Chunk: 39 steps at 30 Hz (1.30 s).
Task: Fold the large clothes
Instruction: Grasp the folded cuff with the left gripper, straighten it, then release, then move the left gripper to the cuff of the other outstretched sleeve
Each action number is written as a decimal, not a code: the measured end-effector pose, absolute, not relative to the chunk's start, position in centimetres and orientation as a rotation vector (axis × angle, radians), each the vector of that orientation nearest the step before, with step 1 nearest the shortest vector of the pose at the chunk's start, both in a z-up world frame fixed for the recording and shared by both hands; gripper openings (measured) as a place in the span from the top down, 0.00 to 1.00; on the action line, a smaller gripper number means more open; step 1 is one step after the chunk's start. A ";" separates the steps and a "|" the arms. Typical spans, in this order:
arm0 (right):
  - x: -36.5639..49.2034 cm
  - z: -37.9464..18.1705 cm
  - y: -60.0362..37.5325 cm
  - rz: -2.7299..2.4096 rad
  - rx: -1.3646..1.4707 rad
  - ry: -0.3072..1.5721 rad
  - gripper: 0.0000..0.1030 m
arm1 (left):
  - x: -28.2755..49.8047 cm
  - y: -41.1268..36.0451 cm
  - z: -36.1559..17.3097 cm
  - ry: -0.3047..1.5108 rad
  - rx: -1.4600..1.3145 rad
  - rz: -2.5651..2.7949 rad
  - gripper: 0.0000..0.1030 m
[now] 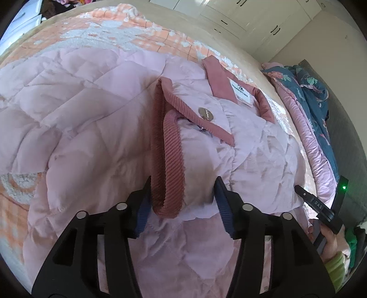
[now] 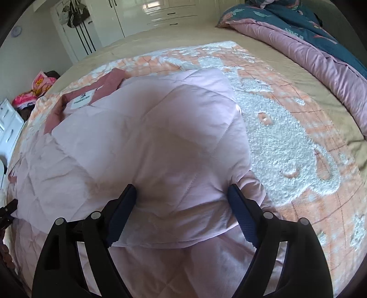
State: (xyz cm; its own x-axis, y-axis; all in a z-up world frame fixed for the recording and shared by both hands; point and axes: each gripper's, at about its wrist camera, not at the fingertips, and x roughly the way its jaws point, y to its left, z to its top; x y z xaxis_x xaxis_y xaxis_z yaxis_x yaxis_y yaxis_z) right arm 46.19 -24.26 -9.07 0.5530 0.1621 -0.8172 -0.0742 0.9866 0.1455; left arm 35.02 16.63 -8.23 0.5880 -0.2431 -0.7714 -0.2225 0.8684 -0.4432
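A pale pink quilted jacket point(image 1: 96, 110) lies spread on an orange and white blanket point(image 1: 91, 34) on the bed. Its dark pink corduroy collar carries a white label point(image 1: 242, 91). My left gripper point(image 1: 183, 194) is open, and a sleeve end with a looped corduroy cuff point(image 1: 167, 160) lies between its fingers. In the right wrist view a folded, puffy part of the jacket point(image 2: 160, 128) spreads under and between the fingers of my right gripper point(image 2: 182, 197), which is open wide. The label point(image 2: 82, 100) shows at the far left there.
A teal floral duvet point(image 2: 298, 34) with pink lining is heaped along the bed's far side. White wardrobes point(image 2: 160, 16) stand behind the bed. White drawers point(image 2: 9, 123) and bright clothes point(image 2: 34, 91) are at the left. A hand in a green sleeve point(image 1: 335, 247) shows at the right.
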 end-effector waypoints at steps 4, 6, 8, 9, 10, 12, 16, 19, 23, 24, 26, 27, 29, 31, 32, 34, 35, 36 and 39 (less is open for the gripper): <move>45.7 -8.9 -24.1 0.126 0.101 0.962 0.22 | 34.9 16.6 -7.9 0.961 -0.536 0.000 0.54; 45.3 -8.4 -24.3 0.123 0.131 0.952 0.21 | 34.9 16.4 -7.4 0.961 -0.513 0.009 0.53; 44.5 -7.6 -24.4 0.140 0.162 0.931 0.20 | 34.6 16.4 -7.0 0.964 -0.503 0.023 0.51; 44.0 -7.3 -24.4 0.154 0.175 0.925 0.20 | 34.5 16.4 -6.8 0.963 -0.498 0.029 0.50; 43.6 -7.0 -24.4 0.168 0.185 0.922 0.17 | 34.4 16.5 -6.7 0.961 -0.494 0.033 0.48; 42.8 -6.5 -24.2 0.191 0.194 0.917 0.14 | 34.2 16.7 -6.3 0.959 -0.500 0.033 0.42; 41.4 -5.6 -23.5 0.226 0.207 0.909 0.10 | 33.6 16.6 -5.2 0.946 -0.503 0.026 0.31; 40.4 -5.0 -23.1 0.243 0.220 0.900 0.10 | 32.9 16.7 -4.3 0.933 -0.500 0.036 0.21; 38.9 -4.3 -22.5 0.254 0.249 0.881 0.04 | 32.1 16.9 -3.2 0.920 -0.511 0.045 0.09; 38.6 -4.1 -22.2 0.261 0.249 0.879 0.04 | 31.9 16.9 -2.9 0.920 -0.509 0.041 0.09; 37.9 -3.6 -21.7 0.270 0.236 0.872 0.04 | 31.6 16.8 -2.4 0.918 -0.495 0.047 0.09; 37.6 -3.4 -21.5 0.274 0.229 0.867 0.04 | 31.4 16.8 -2.2 0.916 -0.490 0.053 0.09; 37.0 -2.7 -21.0 0.280 0.223 0.854 0.04 | 31.1 16.9 -1.8 0.914 -0.491 0.060 0.09; 36.5 -2.0 -20.5 0.288 0.226 0.842 0.04 | 30.9 17.1 -1.4 0.913 -0.496 0.064 0.09; 36.3 -1.7 -20.4 0.294 0.228 0.838 0.04 | 30.7 17.2 -1.2 0.909 -0.498 0.064 0.09; 35.8 -1.1 -20.0 0.306 0.231 0.828 0.04 | 30.4 17.5 -0.9 0.902 -0.500 0.072 0.09; 35.5 -0.7 -19.7 0.313 0.229 0.824 0.04 | 30.3 17.7 -0.8 0.900 -0.505 0.075 0.09; 35.3 -0.5 -19.4 0.319 0.228 0.819 0.04 | 30.1 17.9 -0.6 0.895 -0.514 0.073 0.09; 34.7 0.4 -18.5 0.343 0.220 0.806 0.04 | 29.7 18.3 -0.2 0.884 -0.513 0.087 0.09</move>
